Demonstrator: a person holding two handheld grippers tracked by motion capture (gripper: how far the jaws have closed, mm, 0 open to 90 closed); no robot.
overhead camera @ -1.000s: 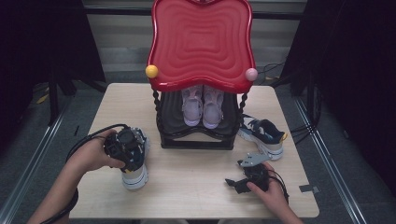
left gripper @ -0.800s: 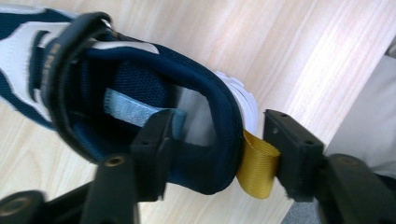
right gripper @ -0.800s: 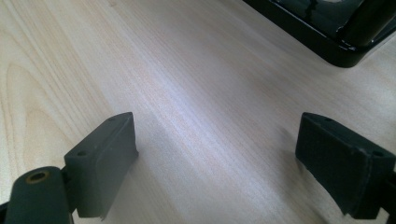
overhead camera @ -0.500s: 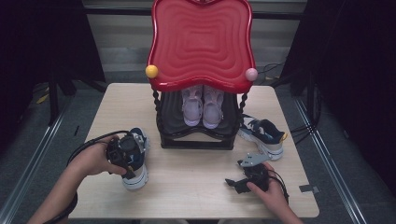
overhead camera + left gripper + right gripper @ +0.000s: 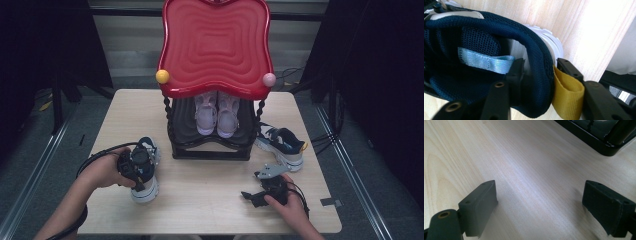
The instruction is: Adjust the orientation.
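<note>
A pair of pale lilac trainers (image 5: pixel 217 114) is sitting inside the black shoe stand (image 5: pixel 210 149) under its glossy red top. The left tongs (image 5: pixel 539 72), having just been closing, are gripping the heel collar of the navy mesh trainer (image 5: pixel 144 170) on the pale wooden worktop (image 5: pixel 210 195). The right tongs (image 5: pixel 539 205) are resting low, wide open.

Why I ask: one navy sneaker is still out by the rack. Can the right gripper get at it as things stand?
Probably yes. The right gripper rests on the table with jaws open and empty, and the navy sneaker lies just beyond it beside the rack, with bare tabletop between them.
</note>
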